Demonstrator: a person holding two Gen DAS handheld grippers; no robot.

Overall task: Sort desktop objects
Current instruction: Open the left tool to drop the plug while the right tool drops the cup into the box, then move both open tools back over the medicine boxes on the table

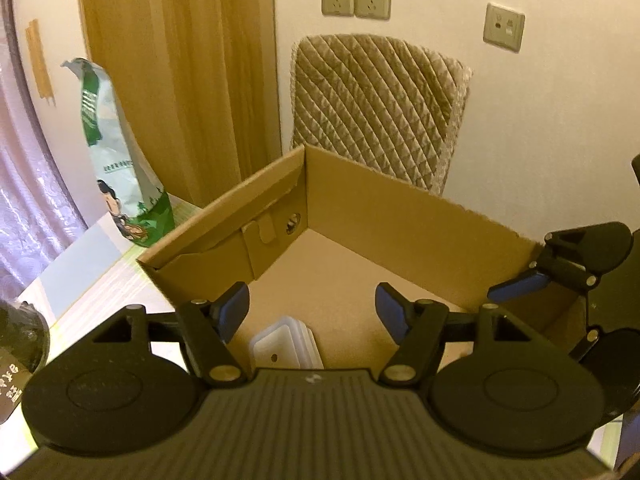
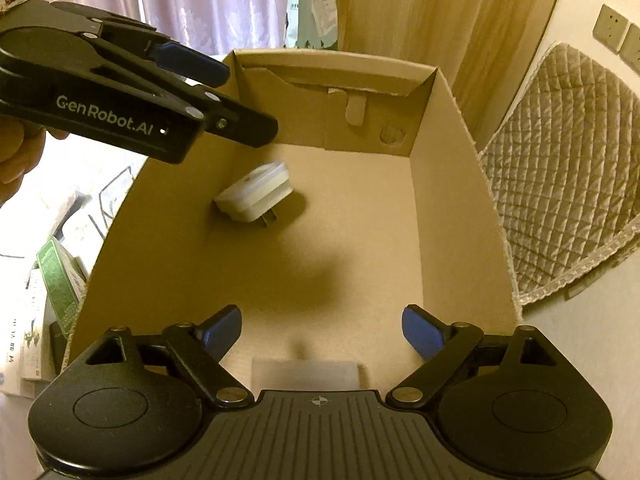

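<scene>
Lying in box [image 2: 440, 208], plug [image 2: 256, 196] sits below left claw [image 1: 312, 312]; both claws spread.

The one wording that reads clearly is "GenRobot.AI", in pale letters along the black side of the left claw [image 2: 188, 66], as the right wrist view shows it. A small round crosshair mark sits on the ribbed body of each claw, near the middle of its front edge. The tall green and white bag [image 1: 120, 160] in the left wrist view carries a line of small printed characters and a cartoon figure, too blurred to read. The green box [image 2: 60, 280] at the left edge of the right wrist view also bears print, likewise illegible.
</scene>
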